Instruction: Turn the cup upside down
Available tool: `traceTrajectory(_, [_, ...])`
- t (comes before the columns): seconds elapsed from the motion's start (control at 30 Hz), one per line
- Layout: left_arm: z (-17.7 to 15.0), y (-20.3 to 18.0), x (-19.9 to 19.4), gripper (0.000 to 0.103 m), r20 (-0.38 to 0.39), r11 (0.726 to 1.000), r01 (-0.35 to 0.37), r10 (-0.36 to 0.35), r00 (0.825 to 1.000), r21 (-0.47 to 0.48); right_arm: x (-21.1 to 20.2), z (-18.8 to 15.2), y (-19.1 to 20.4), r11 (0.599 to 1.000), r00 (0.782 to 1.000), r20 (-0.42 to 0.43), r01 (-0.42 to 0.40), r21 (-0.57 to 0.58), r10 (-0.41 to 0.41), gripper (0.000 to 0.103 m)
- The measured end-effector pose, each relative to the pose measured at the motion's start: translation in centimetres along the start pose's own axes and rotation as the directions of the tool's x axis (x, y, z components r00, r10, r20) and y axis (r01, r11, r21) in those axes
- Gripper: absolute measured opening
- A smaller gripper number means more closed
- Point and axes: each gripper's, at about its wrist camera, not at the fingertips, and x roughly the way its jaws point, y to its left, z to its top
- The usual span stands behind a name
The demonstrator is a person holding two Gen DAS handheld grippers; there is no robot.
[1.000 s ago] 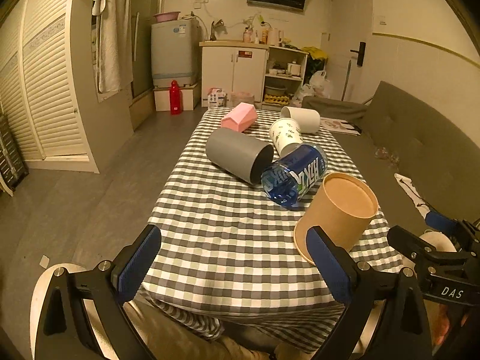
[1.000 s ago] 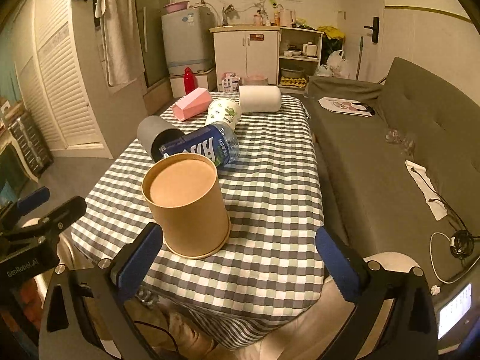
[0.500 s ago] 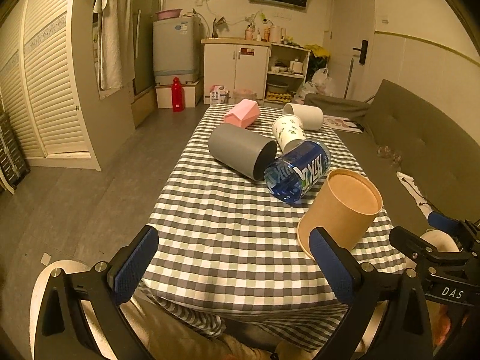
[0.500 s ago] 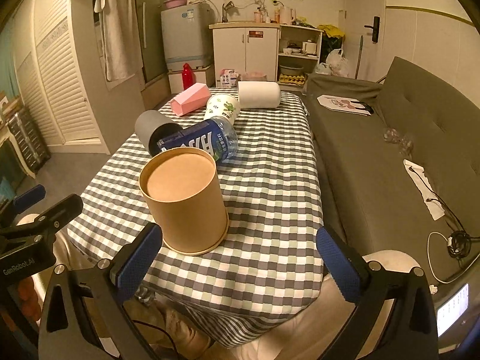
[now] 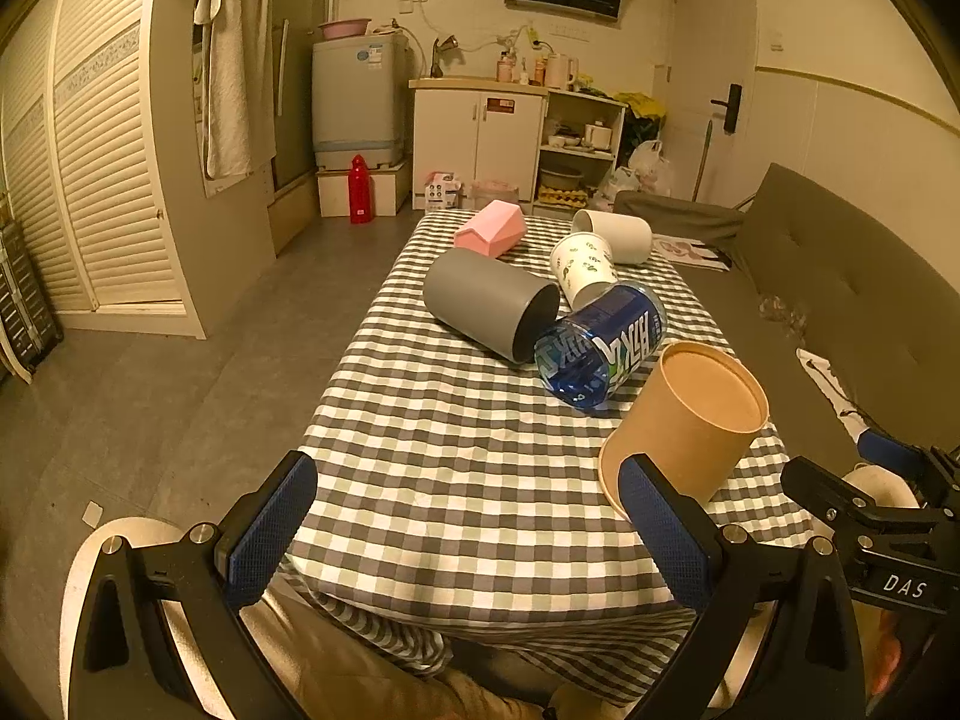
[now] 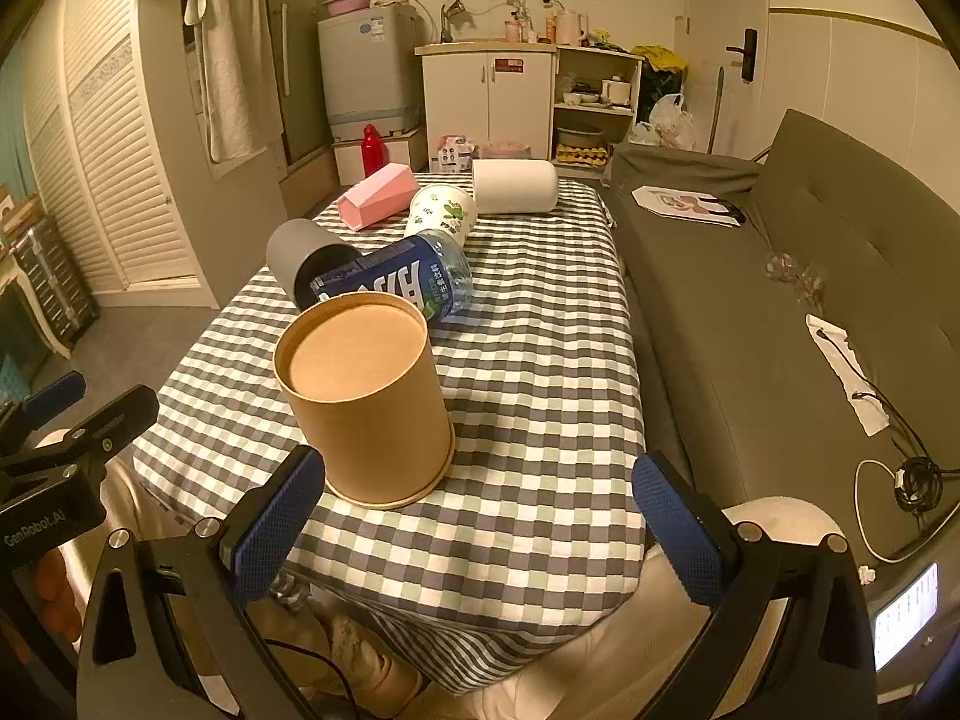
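A brown paper cup (image 6: pixel 366 402) stands upside down, wide rim on the checkered table (image 6: pixel 540 360), near the front edge; it also shows in the left wrist view (image 5: pixel 690 420). A grey cup (image 5: pixel 489 303), a white patterned paper cup (image 5: pixel 585 267), a white cup (image 5: pixel 618 234) and a blue bottle (image 5: pixel 603 348) lie on their sides behind it. My left gripper (image 5: pixel 468 528) is open and empty, short of the table's front edge. My right gripper (image 6: pixel 480 522) is open and empty, just in front of the brown cup.
A pink box (image 5: pixel 489 228) lies at the table's far end. A grey sofa (image 6: pixel 810 276) runs along the table's right side. A cabinet (image 5: pixel 480 144) and washing machine (image 5: pixel 354 102) stand at the back wall. A person's legs are under the front edge.
Both grippers have shifted slightly, with the view drifting; the cups and bottle have not moved. Both grippers stay open.
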Motion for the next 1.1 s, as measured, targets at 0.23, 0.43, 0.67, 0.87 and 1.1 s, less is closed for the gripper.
traceTrajectory(0.23, [-0.03, 0.02, -0.05, 0.103, -0.001, 1.0, 0.0, 0.0, 1.0, -0.001, 0.08, 0.02, 0.03, 1.0, 1.0, -0.003, 0.001, -0.001, -0.001, 0.103])
traceTrajectory(0.43, [-0.03, 0.03, -0.07, 0.103, 0.0, 1.0, -0.003, 0.003, 1.0, 0.0, 0.08, 0.01, 0.03, 1.0, 1.0, -0.003, 0.001, -0.001, -0.001, 0.103])
traceTrajectory(0.67, [-0.07, 0.07, -0.07, 0.103, 0.0, 1.0, -0.005, 0.005, 1.0, 0.003, 0.14, -0.03, 0.11, 1.0, 1.0, -0.005, 0.002, -0.002, -0.002, 0.103])
traceTrajectory(0.87, [-0.07, 0.06, -0.08, 0.103, -0.002, 1.0, -0.002, 0.002, 1.0, 0.001, 0.28, -0.21, 0.1, 1.0, 1.0, -0.008, 0.003, -0.002, -0.003, 0.103])
traceTrajectory(1.1, [-0.04, 0.0, -0.07, 0.103, 0.0, 1.0, -0.003, 0.003, 1.0, 0.0, 0.44, -0.29, 0.05, 1.0, 1.0, -0.015, 0.004, -0.002, -0.004, 0.103])
